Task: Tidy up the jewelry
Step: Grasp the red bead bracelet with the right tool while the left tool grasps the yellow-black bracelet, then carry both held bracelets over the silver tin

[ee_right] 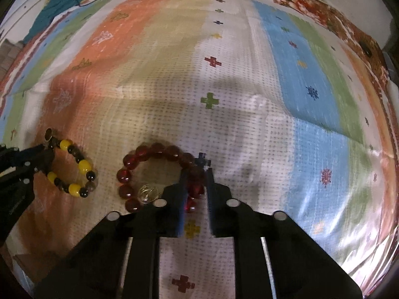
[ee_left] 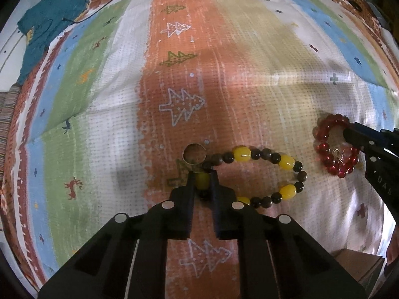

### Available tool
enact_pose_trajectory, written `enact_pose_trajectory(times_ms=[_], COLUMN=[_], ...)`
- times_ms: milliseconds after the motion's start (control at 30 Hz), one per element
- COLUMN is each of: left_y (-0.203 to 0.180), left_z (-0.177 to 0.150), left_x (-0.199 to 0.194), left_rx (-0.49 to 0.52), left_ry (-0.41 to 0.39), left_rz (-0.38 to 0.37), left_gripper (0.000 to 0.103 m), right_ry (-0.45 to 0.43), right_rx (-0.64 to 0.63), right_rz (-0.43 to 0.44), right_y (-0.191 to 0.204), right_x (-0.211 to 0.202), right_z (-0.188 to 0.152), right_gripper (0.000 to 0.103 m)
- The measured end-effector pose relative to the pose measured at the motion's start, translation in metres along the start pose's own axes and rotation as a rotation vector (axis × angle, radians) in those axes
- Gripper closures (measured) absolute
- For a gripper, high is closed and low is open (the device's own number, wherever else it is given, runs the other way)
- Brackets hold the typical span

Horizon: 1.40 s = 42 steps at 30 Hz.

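Observation:
A bracelet of yellow and dark beads lies on the striped cloth. My left gripper is shut on a yellow bead at the bracelet's left end. A gold ring rests just beyond the fingertips, touching the bracelet. To the right a red bead bracelet lies flat, and my right gripper is shut on its right side. A small clear ring sits inside the red loop. The red bracelet also shows in the left wrist view, the yellow bracelet in the right wrist view.
A teal knitted cloth with a thin black cord lies at the far left corner of the striped cloth. A cardboard box corner shows at the lower right. The cloth is creased and shiny near the right side.

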<state>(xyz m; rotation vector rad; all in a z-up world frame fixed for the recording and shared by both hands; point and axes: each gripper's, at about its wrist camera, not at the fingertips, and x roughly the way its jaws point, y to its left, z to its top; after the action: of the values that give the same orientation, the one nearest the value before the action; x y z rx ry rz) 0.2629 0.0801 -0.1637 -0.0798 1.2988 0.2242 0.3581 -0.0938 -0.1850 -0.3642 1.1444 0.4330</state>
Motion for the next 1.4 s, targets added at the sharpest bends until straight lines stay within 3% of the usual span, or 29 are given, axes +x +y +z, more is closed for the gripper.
enact_pose_trajectory(times_ms=[533,1400], left_y=[-0.006,-0.013], left_z=[-0.006,-0.023], left_x=[-0.062,-0.128], left_rx=[-0.012,0.02], left_ry=[-0.116,-0.243], left_rz=[-0.109,-0.146], left_gripper=[0.092,0.092], right_ry=[-0.113,-0.261], right_rx=[0.015,0.023], right_rz=[0.014,0.077], right_y=[-0.004,-0.004], right_x=[-0.047,-0.121], right_z=[-0.007,-0.025], right_gripper=[0.089,0.089])
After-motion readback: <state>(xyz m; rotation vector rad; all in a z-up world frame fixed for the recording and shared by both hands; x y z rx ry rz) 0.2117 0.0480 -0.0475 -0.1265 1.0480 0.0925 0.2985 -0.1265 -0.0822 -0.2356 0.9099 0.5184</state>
